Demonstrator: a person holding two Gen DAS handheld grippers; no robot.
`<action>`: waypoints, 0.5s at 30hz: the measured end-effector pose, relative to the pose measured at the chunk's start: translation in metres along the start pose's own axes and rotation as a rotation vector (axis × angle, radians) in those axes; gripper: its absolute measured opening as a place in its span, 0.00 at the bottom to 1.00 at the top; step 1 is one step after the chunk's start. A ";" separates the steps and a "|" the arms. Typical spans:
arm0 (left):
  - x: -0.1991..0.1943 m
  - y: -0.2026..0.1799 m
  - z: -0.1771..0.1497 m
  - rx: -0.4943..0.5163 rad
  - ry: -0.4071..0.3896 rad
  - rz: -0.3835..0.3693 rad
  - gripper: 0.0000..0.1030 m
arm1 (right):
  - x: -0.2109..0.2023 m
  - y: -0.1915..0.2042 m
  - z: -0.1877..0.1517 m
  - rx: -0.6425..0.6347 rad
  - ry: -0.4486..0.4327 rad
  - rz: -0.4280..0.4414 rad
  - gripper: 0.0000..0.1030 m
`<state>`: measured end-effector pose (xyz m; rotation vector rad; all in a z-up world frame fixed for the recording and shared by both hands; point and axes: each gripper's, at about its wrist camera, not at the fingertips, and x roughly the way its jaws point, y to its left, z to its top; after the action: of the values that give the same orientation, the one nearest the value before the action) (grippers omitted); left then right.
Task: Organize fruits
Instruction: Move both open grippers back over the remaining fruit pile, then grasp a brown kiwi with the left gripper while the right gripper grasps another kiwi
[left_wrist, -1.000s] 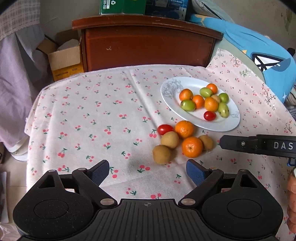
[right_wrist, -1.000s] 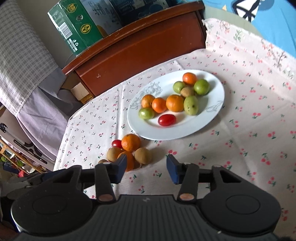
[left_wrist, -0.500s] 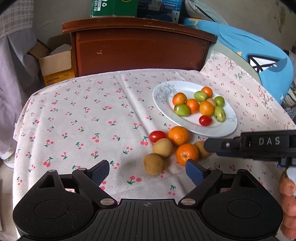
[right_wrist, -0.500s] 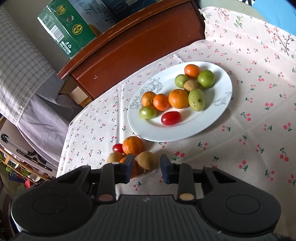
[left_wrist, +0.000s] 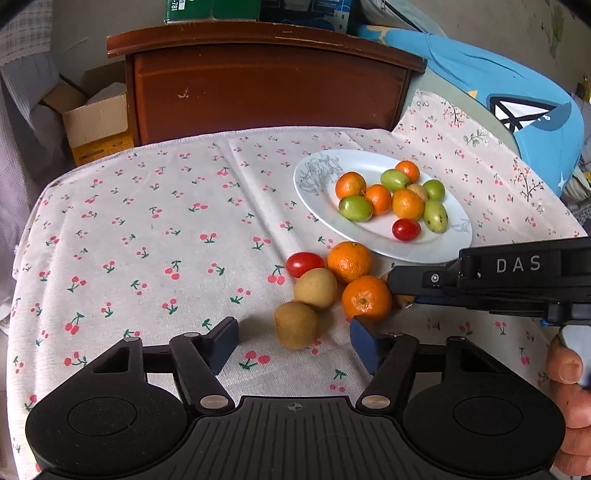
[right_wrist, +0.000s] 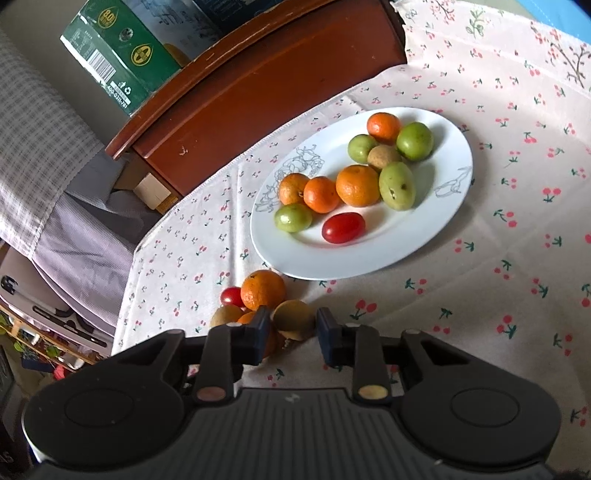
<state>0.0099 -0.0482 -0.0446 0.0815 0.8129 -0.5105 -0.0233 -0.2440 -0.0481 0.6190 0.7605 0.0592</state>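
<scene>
A white oval plate (left_wrist: 439, 247) (right_wrist: 369, 262) holds several oranges, green fruits and a red tomato (right_wrist: 343, 228). Loose on the cloth lie a tomato (left_wrist: 304, 263), two oranges (left_wrist: 349, 260) (left_wrist: 366, 298) and brown fruits (left_wrist: 316, 288) (left_wrist: 295, 325). My right gripper (right_wrist: 290, 323) has its fingers around another brown fruit (right_wrist: 293, 319); the fingers look in contact with it, low over the cloth. It shows from the side in the left wrist view (left_wrist: 400, 290). My left gripper (left_wrist: 293, 341) is open and empty, just before the nearest brown fruit.
A cherry-print cloth (left_wrist: 166, 229) covers the table. A dark wooden headboard (left_wrist: 266, 85) stands behind it with a green carton (right_wrist: 122, 55) on top. A cardboard box (left_wrist: 98, 125) is at back left, blue bedding (left_wrist: 517, 99) at back right.
My right gripper has moved down to the loose pile and narrowed its fingers around the brown fruit. My left gripper has come closer to the pile and stayed open.
</scene>
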 end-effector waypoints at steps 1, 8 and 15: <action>0.001 0.000 0.000 -0.001 -0.003 -0.002 0.63 | 0.001 0.000 0.000 0.003 -0.001 -0.002 0.24; 0.003 0.000 0.001 0.005 -0.020 -0.006 0.40 | 0.000 0.000 0.001 0.008 0.005 -0.009 0.23; 0.001 -0.003 0.002 0.012 -0.013 -0.003 0.24 | -0.005 0.002 0.002 0.002 -0.004 -0.026 0.23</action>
<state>0.0106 -0.0515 -0.0433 0.0885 0.7977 -0.5184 -0.0249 -0.2450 -0.0431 0.6105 0.7646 0.0332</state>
